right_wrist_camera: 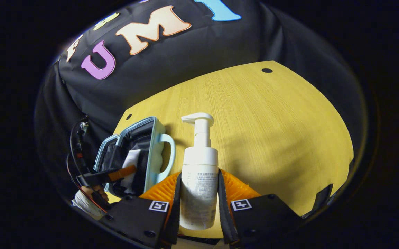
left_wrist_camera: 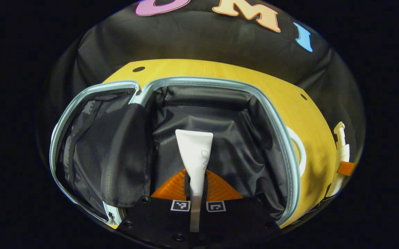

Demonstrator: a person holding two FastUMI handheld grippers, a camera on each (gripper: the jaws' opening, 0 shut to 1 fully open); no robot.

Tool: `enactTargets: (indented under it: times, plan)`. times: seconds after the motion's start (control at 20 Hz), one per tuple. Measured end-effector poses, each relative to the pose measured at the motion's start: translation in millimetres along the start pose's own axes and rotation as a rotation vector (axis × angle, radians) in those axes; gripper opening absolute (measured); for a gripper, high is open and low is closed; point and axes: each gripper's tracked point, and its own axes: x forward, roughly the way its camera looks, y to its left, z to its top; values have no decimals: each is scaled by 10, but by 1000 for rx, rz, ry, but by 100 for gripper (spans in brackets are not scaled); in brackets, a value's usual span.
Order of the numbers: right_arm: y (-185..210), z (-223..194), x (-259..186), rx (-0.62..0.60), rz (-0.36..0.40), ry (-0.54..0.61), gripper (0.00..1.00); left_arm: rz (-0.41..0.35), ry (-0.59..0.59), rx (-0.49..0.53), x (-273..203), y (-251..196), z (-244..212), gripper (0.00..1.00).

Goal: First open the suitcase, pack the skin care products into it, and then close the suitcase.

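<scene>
The suitcase (left_wrist_camera: pixel 290 162) lies open on the table, light blue along the rim and lined in black. My left gripper (left_wrist_camera: pixel 196 181) is shut on a flat white tube (left_wrist_camera: pixel 194 150), which points into the main compartment. The lid half with a mesh pocket (left_wrist_camera: pixel 92 148) lies to the left. My right gripper (right_wrist_camera: pixel 199 176) is shut on a white pump bottle (right_wrist_camera: pixel 199 157), upright above the table to the right of the suitcase (right_wrist_camera: pixel 150 155). The pump bottle (left_wrist_camera: pixel 341 152) also stands at the far right of the left gripper view. The tube (right_wrist_camera: pixel 130 160) and left gripper (right_wrist_camera: pixel 121 173) appear over the case.
The yellow wooden table (right_wrist_camera: pixel 272 131) stretches wide to the right of the suitcase, with small dark holes near its far corners. The suitcase handle (right_wrist_camera: pixel 170 152) faces the bottle. A hand (right_wrist_camera: pixel 94 193) holds the left gripper. Black cloth walls the booth behind.
</scene>
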Motion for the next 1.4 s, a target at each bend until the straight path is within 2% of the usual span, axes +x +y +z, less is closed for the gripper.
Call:
enactTargets:
  times: [0.05,0.15,0.25,0.4,0.45,0.5,0.6,0.8,0.95,1.15,1.35,1.4]
  plan:
    - [74,-9,13,2,2,2,50,-18,-38,5,3,-3,70,3]
    - [286,2,31,6,9,-2,50,-41,-25,11,0,9,42,6]
    - [521,21,65,-7,27,-12,50,-85,-52,24,-35,-83,104,24]
    - [927,22,148,-31,66,-13,51,-123,-149,85,-333,-163,347,93]
    - [1061,-13,185,-40,81,-6,50,-138,-187,104,-473,-176,459,94]
    - [1171,-31,242,-48,91,1,50,-150,-220,116,-594,-161,545,92]
    - [1387,-96,342,-61,109,20,50,-146,-274,106,-840,1,736,92]
    - [1695,-324,639,-76,130,70,50,-23,-358,29,-1155,842,989,94]
    - [1752,-514,905,-111,89,115,49,94,-359,-38,-1271,1573,957,94]
    - [1685,-762,1156,-142,27,179,51,191,-349,-114,-1347,2279,839,95]
    - [1616,-850,1274,-187,-51,207,49,260,-326,-156,-1346,2801,705,95]
    - [1597,-882,1316,-202,-72,209,51,266,-321,-172,-1340,2921,684,95]
